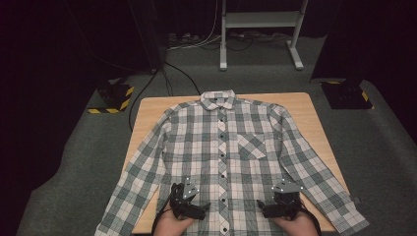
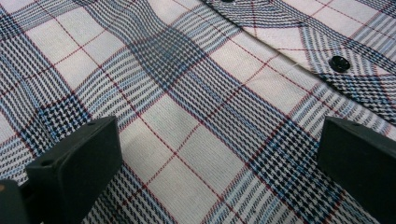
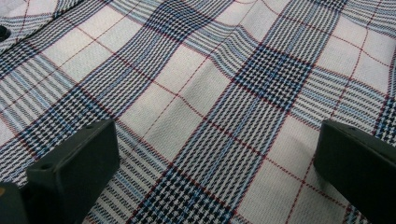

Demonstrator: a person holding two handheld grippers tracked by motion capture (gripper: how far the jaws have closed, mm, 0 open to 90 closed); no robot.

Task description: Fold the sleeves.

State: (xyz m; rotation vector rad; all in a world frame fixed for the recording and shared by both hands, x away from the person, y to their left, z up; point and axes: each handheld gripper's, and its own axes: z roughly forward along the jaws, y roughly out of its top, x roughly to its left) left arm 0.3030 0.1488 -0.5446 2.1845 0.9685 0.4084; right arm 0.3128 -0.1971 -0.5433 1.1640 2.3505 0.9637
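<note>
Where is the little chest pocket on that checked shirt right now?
In the high view, the chest pocket sits right of the button placket, up the shirt from the right gripper.

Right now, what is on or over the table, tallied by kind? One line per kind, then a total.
Plaid shirt, spread flat and buttoned, on the wooden table: 1
Hand-held grippers over the shirt's lower part, left gripper and right gripper, both with jaws wide apart and nothing between them: 2
Total: 3
</note>
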